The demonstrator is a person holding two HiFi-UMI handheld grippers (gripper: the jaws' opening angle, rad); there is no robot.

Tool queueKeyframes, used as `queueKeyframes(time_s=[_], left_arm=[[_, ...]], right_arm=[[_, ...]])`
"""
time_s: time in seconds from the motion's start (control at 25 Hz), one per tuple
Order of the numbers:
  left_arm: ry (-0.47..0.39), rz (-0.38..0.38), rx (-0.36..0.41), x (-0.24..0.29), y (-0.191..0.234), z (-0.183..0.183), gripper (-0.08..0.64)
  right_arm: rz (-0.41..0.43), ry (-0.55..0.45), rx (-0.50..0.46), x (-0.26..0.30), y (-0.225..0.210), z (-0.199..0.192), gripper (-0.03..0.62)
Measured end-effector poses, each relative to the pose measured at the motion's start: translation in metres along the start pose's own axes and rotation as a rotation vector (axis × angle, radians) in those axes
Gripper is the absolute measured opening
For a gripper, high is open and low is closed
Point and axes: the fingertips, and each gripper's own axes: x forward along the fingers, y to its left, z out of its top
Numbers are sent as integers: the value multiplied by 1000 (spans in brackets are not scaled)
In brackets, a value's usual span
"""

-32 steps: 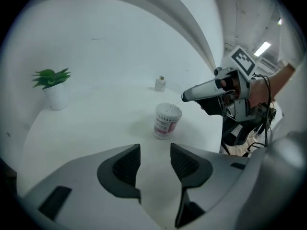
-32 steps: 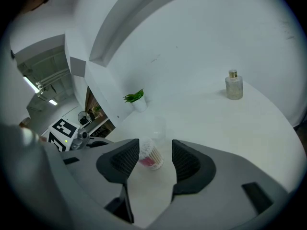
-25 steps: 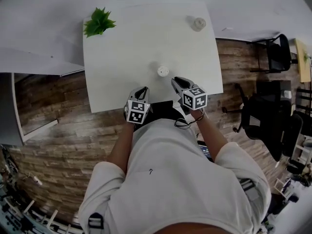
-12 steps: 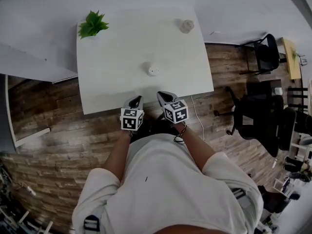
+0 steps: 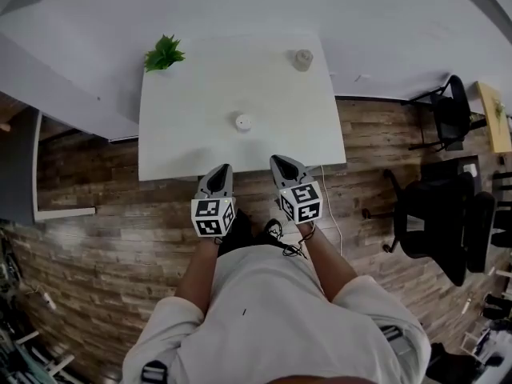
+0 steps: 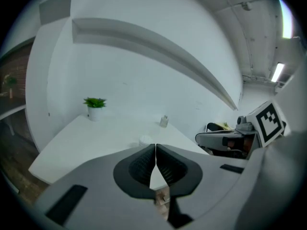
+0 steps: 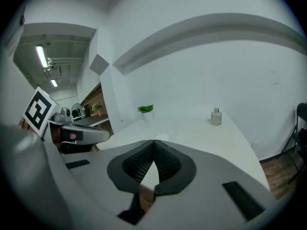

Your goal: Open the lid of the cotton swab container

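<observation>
Hovering just short of the near edge of the white rectangular table (image 5: pixel 184 134), the left gripper (image 5: pixel 219 170) and right gripper (image 5: pixel 281 161) both have fingers clenched on nothing. The task looks barely begun. The small round white cotton swab container (image 5: pixel 243 122) sits mid-table, untouched and well apart from both; its lid seems on, but it's too small to be sure. Reach, grip and lid lift all remain. There's plenty of bare table around it. A green potted plant (image 5: pixel 164 54) and a small clear bottle (image 5: pixel 302 59) sit at the far corners.

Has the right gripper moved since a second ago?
Yes. The right gripper has drawn back from the cotton swab container toward the person, now at the table's near edge.
</observation>
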Motion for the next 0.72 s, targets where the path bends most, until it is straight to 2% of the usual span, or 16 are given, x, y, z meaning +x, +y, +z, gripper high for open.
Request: queueKeyframes(time_s=[0.16,0.32,0.56,0.72], left_arm=[[-171,46,14,-40,-26,49,22],[-287,106,69,-71,-40,92,22],[-366,132,170,-107,-55,136,23],[-383,148,172,-111,-54,142,23]], right_arm=[[1,-128,-63,-42,4,49,-3],[-3,-249,-124,-80,9,96,-3],[-15,-348,-176,-120,17,135,-3],[-16,-366,-185,-126,15,143,-3]])
